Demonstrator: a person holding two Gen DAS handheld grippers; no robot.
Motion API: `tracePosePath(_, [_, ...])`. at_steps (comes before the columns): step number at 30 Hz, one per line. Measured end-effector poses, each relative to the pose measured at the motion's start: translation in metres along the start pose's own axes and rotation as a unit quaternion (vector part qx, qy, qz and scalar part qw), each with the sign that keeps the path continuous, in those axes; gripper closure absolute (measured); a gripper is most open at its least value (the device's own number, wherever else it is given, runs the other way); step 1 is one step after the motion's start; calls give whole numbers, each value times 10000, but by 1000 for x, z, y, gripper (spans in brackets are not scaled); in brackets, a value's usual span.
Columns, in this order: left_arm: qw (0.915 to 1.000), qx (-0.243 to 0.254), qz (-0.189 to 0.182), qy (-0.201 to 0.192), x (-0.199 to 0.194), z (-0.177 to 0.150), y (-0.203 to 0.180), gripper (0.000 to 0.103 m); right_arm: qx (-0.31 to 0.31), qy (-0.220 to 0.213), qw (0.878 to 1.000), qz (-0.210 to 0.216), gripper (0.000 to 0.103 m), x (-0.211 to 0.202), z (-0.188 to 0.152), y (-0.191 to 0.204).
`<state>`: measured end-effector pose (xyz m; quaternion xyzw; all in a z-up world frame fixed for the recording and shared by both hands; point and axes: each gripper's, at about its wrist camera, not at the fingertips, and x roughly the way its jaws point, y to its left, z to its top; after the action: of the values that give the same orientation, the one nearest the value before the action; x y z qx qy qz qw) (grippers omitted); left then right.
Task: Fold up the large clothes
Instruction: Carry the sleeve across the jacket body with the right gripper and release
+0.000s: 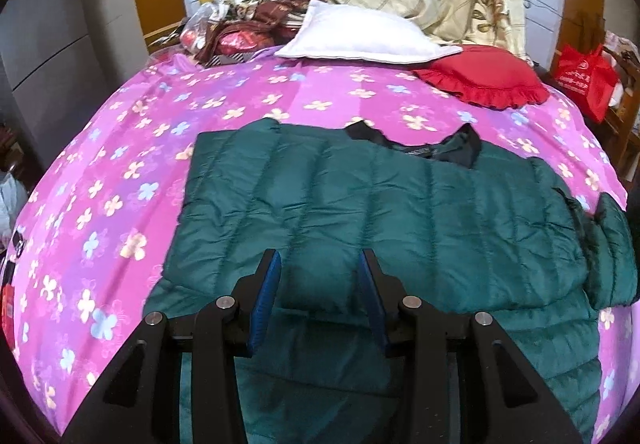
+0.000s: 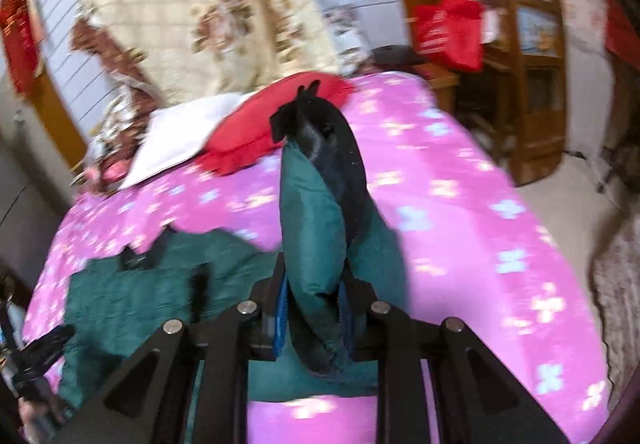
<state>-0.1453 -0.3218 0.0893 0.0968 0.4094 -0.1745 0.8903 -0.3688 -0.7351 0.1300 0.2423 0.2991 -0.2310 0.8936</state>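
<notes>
We see a pink flowered bedspread (image 1: 120,172) bearing the green quilted jacket (image 1: 400,204), white pillow (image 1: 360,36) and red cushion (image 1: 488,80) behind; left gripper (image 1: 320,264) fingers apart above it, right gripper (image 2: 312,284) clamped on its lifted sleeve (image 2: 316,204)

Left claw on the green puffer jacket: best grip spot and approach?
Take the near hem of the green puffer jacket, where padding already bulges between the open left claw. Come in low from the near edge: that edge is free. The right claw holds the sleeve.

Even indoor light, fisheye-bent edges, right wrist view motion-blurred
</notes>
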Motion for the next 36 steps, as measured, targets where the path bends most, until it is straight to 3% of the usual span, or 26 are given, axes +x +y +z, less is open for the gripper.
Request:
tracePosePath(7, [9991,-421,-50,-8,1,5,37,85,-542,377,9956,661,82,30,-15,102])
tracePosePath(21, [9974,-698,-158,1,2,4,75,85,-1131,1175,9738,1582,82,100,-69,244])
tracePosePath(23, [9970,-749,-190,15,3,3,79,85,-1126,1343,9707,1642,81,116,-79,255])
tracePosePath(25, [9965,-799,-255,63,5,2,82,85,-1115,1599,9659,1705,74,134,-92,264])
tracePosePath(29, [9946,-898,-506,75,6,1,83,85,-991,1645,9604,2019,44,137,-98,266])
tracePosePath(34, [9879,-1192,-991,13,0,4,80,84,-896,1448,9609,2184,41,101,-79,255])
tracePosePath(36, [9839,-1301,-1222,-33,-4,7,76,75,-904,1252,9625,2229,40,81,-67,246])
